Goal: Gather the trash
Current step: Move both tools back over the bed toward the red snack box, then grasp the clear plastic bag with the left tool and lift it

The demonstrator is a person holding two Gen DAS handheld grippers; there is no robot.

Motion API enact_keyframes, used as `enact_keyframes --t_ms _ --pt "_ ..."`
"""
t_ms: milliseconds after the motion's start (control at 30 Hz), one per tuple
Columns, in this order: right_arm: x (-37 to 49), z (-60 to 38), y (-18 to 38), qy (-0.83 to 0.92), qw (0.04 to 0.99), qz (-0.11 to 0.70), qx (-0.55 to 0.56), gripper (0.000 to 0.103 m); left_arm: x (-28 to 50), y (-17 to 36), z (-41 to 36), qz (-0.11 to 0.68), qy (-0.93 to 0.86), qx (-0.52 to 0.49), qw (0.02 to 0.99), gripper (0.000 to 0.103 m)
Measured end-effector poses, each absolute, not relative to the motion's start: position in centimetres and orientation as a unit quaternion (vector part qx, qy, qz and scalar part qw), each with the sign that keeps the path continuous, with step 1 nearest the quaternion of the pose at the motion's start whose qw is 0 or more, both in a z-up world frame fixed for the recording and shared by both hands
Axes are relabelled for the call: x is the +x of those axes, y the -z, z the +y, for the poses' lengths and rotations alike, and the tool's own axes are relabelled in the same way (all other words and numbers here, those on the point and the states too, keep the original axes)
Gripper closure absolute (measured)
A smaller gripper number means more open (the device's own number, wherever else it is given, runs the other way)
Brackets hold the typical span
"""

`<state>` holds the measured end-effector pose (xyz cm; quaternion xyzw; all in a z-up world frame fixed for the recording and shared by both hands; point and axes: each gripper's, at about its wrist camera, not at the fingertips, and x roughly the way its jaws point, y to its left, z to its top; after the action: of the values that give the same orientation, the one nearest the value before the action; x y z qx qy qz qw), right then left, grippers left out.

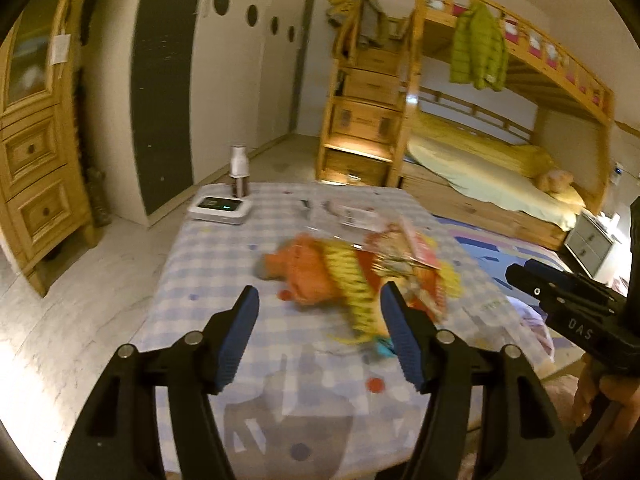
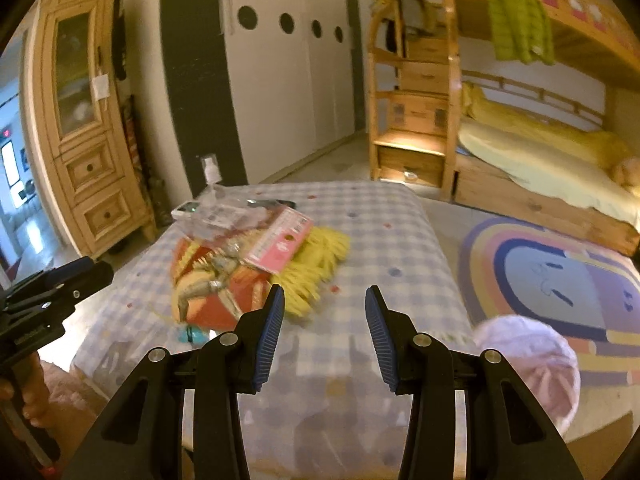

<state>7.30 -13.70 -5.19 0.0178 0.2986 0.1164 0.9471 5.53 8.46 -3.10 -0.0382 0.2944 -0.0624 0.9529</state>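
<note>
Both your left gripper [image 1: 320,316] and right gripper [image 2: 325,312] have jaws open and empty, so the wrappers [image 2: 240,236] on the counter [image 2: 380,232] remain uncollected.

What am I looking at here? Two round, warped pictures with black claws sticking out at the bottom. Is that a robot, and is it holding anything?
No robot: a person carries a hand-held gripper in each hand, and each has a wide-angle camera looking along its two fingers. One picture is from the left gripper, the other from the right gripper. Each gripper also shows at the edge of the other's picture, with the hand holding it.

Both are open and hold nothing. They hover over a table with a checked cloth. On it lie an orange and yellow stuffed toy, crumpled clear plastic packaging with a pink card, a small white device and a bottle. The packaging looks like the trash to collect.
</note>
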Motion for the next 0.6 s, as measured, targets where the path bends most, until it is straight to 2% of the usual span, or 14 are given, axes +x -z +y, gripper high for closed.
enact_keyframes --t_ms 267,367,500,600 --pt "11.7 -10.9 4.8 -0.153 0.946 0.286 0.006 0.059 9.6 3.0 9.7 0.299 0.044 -0.028 0.953 0.04" --pt "13.0 -10.3 5.0 -0.17 0.943 0.286 0.006 0.062 11.6 2.8 10.0 0.297 0.031 -0.028 0.954 0.04" --pt "14.0 -9.8 6.0 -0.179 0.939 0.292 0.005 0.082 12.7 3.6 9.8 0.307 0.02 -0.022 0.951 0.04" --pt "14.9 -9.2 7.0 -0.186 0.932 0.31 0.001 0.089 12.9 4.0 9.5 0.315 0.036 -0.036 0.948 0.04"
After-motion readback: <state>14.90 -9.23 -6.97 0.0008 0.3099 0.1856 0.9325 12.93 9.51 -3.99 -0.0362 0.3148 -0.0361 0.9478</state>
